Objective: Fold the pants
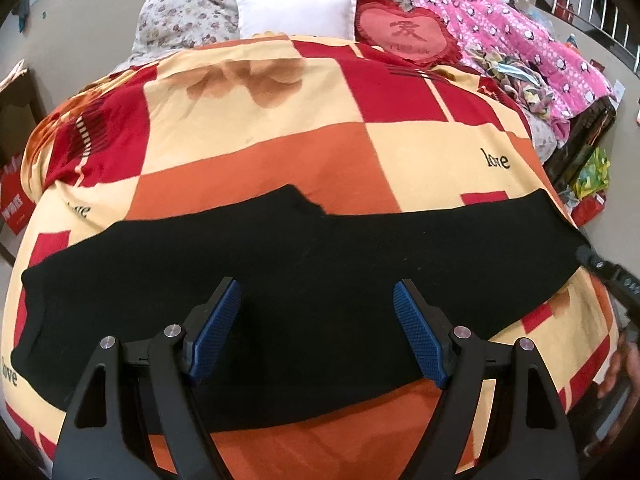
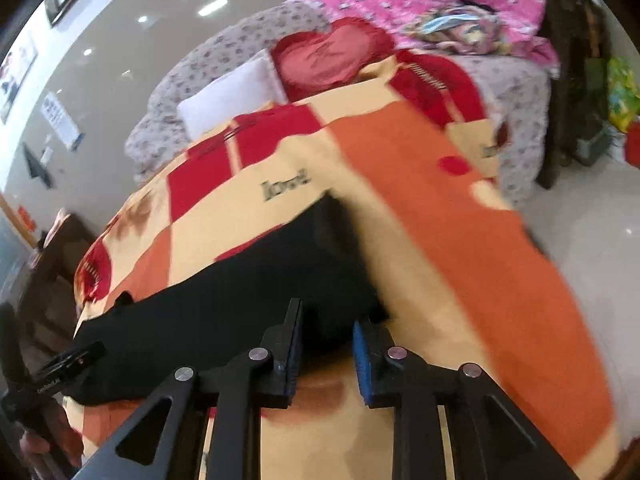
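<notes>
While the black pants (image 1: pixel 304 276) lie stretched flat in a long strip across the near part of the bed (image 1: pixel 360 152), neither tool has hold of them. Looks already folded lengthwise, legs stacked, so a crosswise fold is probably what's left.

Left tongs (image 1: pixel 318 328) hover over the middle of the strip, spread wide, blue pads clear of the cloth, nothing between them. Right tongs (image 2: pixel 326 354) sit near the right end of the pants (image 2: pixel 224 312), partly apart, a narrow gap between the pads, nothing gripped as far as the blurred right view shows; can't tell if the tips touch the fabric.

Handling: soft, light knit-looking cloth, limp, will sag and drape when lifted, no stiffness to hold a shape. Not fragile. Layers may slide apart or only the top one get caught, so pinch through both at an end corner or hem, near edge and far edge together if possible. Dark cloth hides the seams, edges hard to read.

Behind: white pillow (image 1: pixel 296 12), red heart cushion (image 1: pixel 404 34), pink blanket (image 1: pixel 520 40).
</notes>
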A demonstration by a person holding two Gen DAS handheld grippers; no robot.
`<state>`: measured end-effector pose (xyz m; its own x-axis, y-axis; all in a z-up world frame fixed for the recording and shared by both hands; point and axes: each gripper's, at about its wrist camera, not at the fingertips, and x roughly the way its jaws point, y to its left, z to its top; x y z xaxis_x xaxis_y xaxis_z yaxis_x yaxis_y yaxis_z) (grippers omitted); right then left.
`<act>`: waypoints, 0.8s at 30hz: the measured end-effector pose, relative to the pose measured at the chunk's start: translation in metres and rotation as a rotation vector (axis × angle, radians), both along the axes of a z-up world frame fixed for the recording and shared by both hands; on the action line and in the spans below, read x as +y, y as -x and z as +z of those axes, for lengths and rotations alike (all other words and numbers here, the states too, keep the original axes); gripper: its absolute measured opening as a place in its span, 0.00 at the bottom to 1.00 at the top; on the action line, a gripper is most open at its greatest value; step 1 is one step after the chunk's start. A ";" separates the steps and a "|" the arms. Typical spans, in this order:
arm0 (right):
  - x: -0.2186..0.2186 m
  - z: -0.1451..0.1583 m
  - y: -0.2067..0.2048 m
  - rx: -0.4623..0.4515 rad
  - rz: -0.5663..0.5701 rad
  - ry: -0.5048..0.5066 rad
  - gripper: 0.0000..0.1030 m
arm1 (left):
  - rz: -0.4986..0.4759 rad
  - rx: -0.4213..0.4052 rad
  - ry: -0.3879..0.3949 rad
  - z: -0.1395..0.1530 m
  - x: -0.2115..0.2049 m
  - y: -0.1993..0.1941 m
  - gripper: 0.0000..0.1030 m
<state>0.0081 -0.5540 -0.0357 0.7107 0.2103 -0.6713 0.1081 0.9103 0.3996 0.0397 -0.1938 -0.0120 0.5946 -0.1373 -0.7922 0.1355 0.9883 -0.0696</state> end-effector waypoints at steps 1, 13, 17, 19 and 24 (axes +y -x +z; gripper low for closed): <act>-0.004 0.007 0.007 -0.022 -0.034 0.013 0.21 | -0.008 0.000 -0.008 0.000 -0.003 -0.001 0.77; 0.032 0.000 -0.026 0.035 0.087 0.141 0.21 | -0.050 0.035 -0.064 -0.021 -0.036 -0.016 0.77; 0.021 -0.008 -0.029 0.020 0.059 0.074 0.21 | -0.069 0.020 -0.103 -0.026 -0.044 -0.019 0.77; 0.020 -0.007 -0.028 0.027 0.066 0.068 0.22 | -0.074 0.032 -0.095 -0.023 -0.045 -0.022 0.77; 0.015 0.001 -0.006 0.012 0.078 0.047 0.37 | -0.124 0.060 0.025 -0.010 -0.051 -0.035 0.77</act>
<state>0.0140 -0.5393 -0.0345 0.6849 0.2333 -0.6903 0.0404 0.9337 0.3557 0.0751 -0.2450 -0.0220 0.5239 -0.2267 -0.8210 0.2511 0.9622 -0.1055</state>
